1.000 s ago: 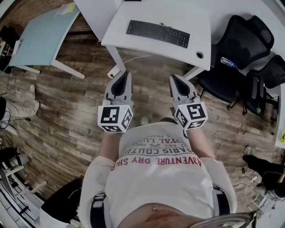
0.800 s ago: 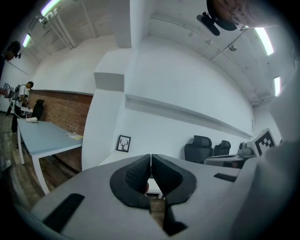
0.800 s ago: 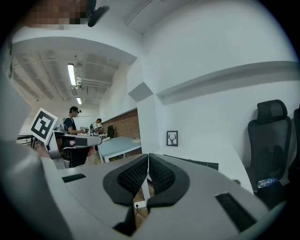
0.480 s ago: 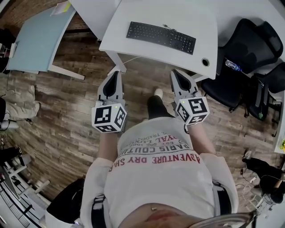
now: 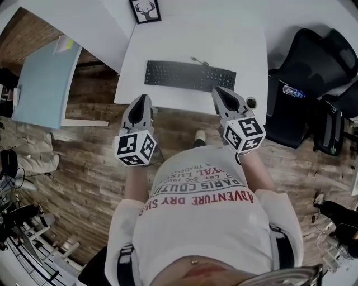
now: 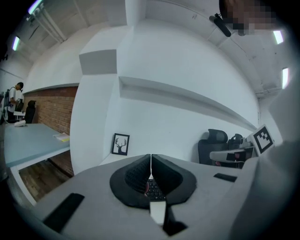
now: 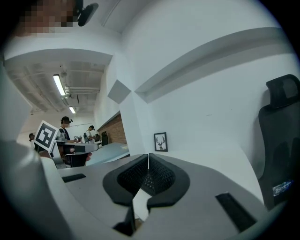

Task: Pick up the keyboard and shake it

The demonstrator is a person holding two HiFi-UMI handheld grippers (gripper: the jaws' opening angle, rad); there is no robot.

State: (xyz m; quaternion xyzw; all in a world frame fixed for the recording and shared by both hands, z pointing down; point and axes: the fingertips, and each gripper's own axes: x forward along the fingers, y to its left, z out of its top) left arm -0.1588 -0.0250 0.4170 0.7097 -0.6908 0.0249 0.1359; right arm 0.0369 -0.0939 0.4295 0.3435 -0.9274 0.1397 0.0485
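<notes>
Flat black keyboard (image 5: 189,76) lies untouched on the white desk (image 5: 168,44). I've just closed in: left gripper (image 5: 141,99) and right gripper (image 5: 217,90), jaws together, empty, now sit at its near edge. Need to open before grabbing.

The person has stepped toward the white rectangular desk (image 5: 246,50). The flat black computer keyboard (image 5: 190,76), well apart before, now lies near the tips of the grey left gripper (image 5: 142,98) and grey right gripper (image 5: 217,91), at their 12 o'clock. A small black-framed deer picture (image 5: 145,10) has come into the head view at 12 o'clock.
</notes>
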